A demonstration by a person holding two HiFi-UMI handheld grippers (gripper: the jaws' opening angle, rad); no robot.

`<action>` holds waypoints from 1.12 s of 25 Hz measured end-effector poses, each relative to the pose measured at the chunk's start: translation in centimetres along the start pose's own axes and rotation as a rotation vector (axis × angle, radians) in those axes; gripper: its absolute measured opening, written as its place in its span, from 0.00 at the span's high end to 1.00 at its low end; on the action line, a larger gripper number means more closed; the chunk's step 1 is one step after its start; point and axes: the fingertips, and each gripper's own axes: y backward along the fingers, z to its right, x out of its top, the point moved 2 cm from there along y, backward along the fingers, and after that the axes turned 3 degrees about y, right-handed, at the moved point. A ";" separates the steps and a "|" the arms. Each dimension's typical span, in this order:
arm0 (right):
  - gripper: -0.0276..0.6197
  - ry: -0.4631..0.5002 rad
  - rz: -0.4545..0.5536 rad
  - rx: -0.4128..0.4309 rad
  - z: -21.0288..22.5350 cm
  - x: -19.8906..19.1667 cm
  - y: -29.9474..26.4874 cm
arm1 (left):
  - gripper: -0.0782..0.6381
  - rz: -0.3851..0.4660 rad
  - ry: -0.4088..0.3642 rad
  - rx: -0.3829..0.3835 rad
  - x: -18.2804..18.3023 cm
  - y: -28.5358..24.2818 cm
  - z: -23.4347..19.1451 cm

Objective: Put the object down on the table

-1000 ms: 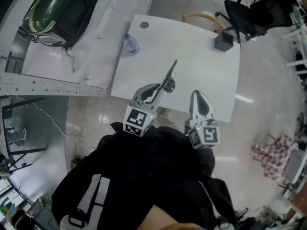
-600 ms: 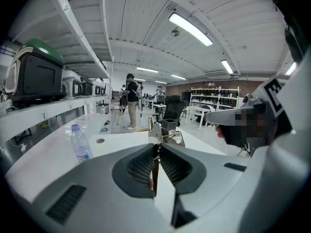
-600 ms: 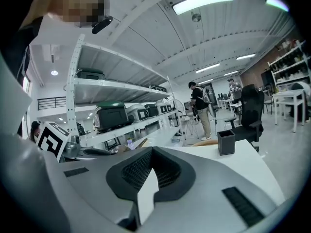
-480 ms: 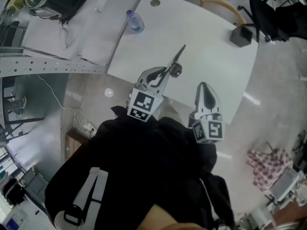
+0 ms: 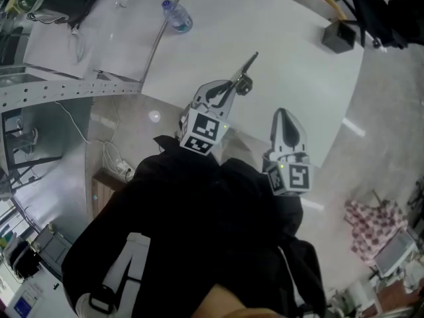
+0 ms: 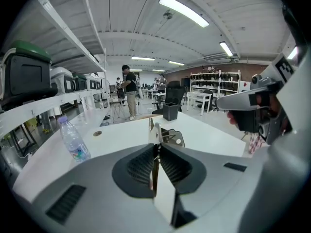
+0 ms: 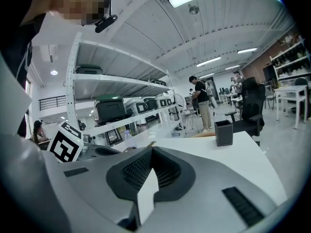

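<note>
A slim metal tool (image 5: 246, 68) with a ring-shaped part, like scissors, sticks out of my left gripper (image 5: 230, 89), which is shut on it over the near edge of the white table (image 5: 291, 52). In the left gripper view the tool's thin blade (image 6: 158, 130) stands on edge between the closed jaws of the left gripper (image 6: 156, 147), above the table (image 6: 121, 137). My right gripper (image 5: 283, 115) hovers at the table's near edge, to the right of the left one. Its jaws are shut with nothing between them, as the right gripper view (image 7: 151, 149) shows.
A water bottle (image 5: 176, 16) stands at the table's far left corner and a black box (image 5: 339, 36) at its far right. A black office chair (image 5: 384, 5) is beyond the box. Metal shelving (image 5: 59, 91) runs along the left. People stand far off (image 6: 129, 89).
Both grippers sit slightly farther forward against the table than a second ago, and the whole view has shifted. The left gripper's hold on the tool is unchanged.
</note>
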 end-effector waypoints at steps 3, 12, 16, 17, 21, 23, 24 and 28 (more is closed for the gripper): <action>0.97 -0.005 -0.009 0.003 0.6 -0.6 0.2 | 0.84 -0.027 0.006 0.002 -0.5 -1.4 -0.1; 0.97 -0.006 -0.011 0.013 1.6 -1.2 -0.5 | 0.84 -0.088 -0.084 0.033 -1.7 -5.2 -0.9; 0.97 -0.005 -0.013 0.020 1.8 -1.2 -0.7 | 0.85 -0.113 -0.120 0.043 -2.4 -6.7 -1.1; 0.97 -0.021 -0.021 0.017 1.8 -1.1 -0.8 | 0.86 -0.119 -0.125 0.040 -2.6 -7.1 -1.2; 0.97 -0.017 -0.031 0.006 2.3 -1.5 -1.0 | 0.87 -0.141 -0.151 0.033 -3.7 -8.4 -1.4; 0.97 -0.009 -0.028 0.005 2.6 -1.8 -0.9 | 0.87 -0.151 -0.157 0.031 -4.0 -8.9 -1.4; 0.97 -0.012 -0.031 0.003 2.7 -1.9 -0.9 | 0.87 -0.157 -0.156 0.029 -4.1 -9.1 -1.4; 0.97 -0.065 -0.061 0.005 2.0 -1.7 -1.1 | 0.87 -0.175 -0.164 0.016 -4.4 -9.6 -1.1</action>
